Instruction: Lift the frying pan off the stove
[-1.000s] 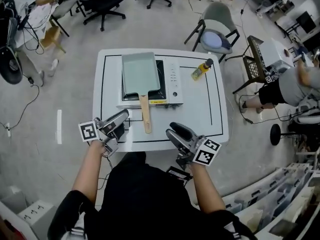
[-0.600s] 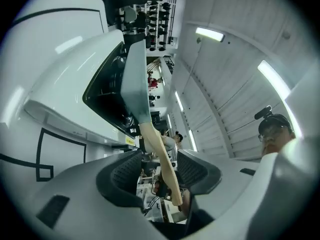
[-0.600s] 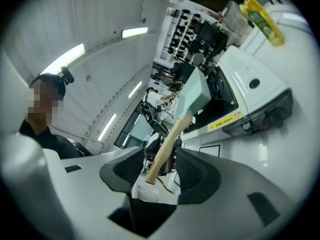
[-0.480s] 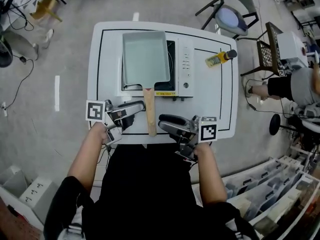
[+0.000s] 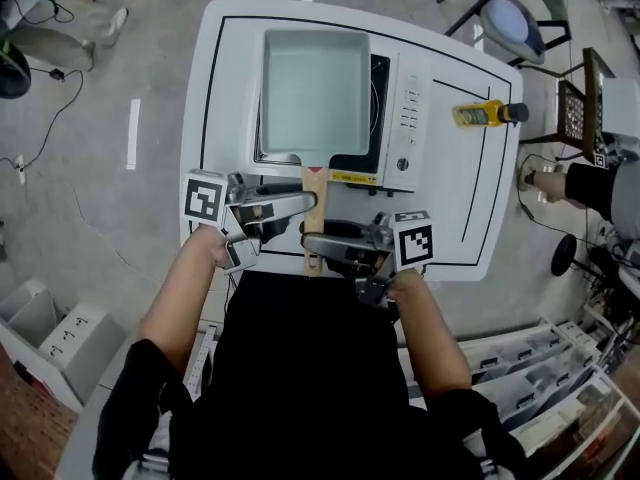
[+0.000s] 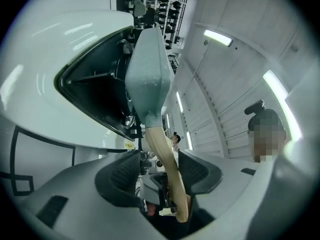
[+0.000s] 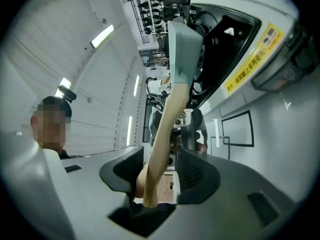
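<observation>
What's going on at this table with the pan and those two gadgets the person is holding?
A person holds a gripper in each hand, both at the wooden handle of a rectangular frying pan. The pan sits on a portable stove on the white table. The handle runs between the jaws of the left gripper and the right gripper, but both are open. The right gripper's jaws have just been opening. Nothing is clamped yet, so the pan is not lifted.
</observation>
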A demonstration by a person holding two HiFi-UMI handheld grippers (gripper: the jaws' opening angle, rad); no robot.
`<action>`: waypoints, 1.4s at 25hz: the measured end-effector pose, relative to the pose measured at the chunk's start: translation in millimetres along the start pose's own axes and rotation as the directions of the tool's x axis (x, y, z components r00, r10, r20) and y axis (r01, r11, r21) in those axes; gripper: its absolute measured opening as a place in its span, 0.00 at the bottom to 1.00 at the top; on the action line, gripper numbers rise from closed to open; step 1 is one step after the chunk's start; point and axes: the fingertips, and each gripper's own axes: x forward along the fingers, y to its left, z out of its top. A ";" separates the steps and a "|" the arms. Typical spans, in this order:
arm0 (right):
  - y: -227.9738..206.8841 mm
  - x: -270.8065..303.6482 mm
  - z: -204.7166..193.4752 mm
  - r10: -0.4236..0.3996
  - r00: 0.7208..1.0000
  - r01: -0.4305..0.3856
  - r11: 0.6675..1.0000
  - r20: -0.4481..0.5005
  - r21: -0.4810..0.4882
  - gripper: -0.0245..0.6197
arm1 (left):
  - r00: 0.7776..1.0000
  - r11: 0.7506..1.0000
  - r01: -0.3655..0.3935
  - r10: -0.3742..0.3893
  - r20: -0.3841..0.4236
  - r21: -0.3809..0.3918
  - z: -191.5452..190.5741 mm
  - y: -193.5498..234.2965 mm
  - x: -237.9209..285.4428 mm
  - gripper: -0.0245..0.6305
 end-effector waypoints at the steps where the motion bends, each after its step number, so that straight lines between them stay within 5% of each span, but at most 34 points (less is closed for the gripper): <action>1: -1.2 3.7 1.0 0.005 1.000 -0.005 1.000 0.001 0.006 0.35 | 1.000 1.000 -0.009 0.009 -0.010 -0.009 -0.1 4.2 1.0 0.40; 19: -2.4 15.0 2.8 0.022 1.000 -0.022 1.000 0.015 0.015 0.21 | 0.997 0.996 0.013 -0.020 -0.075 -0.090 -8.1 9.6 11.5 0.31; 27: -3.3 14.6 5.7 0.039 0.997 -0.037 0.999 0.070 -0.024 0.22 | 0.991 0.999 -0.002 0.007 -0.131 0.036 -4.6 -1.3 18.5 0.29; 35: 22.9 22.9 -0.7 0.074 0.990 -0.062 0.992 0.118 -0.106 0.22 | 0.988 0.997 0.018 -0.005 -0.157 0.079 -8.9 -33.2 14.3 0.27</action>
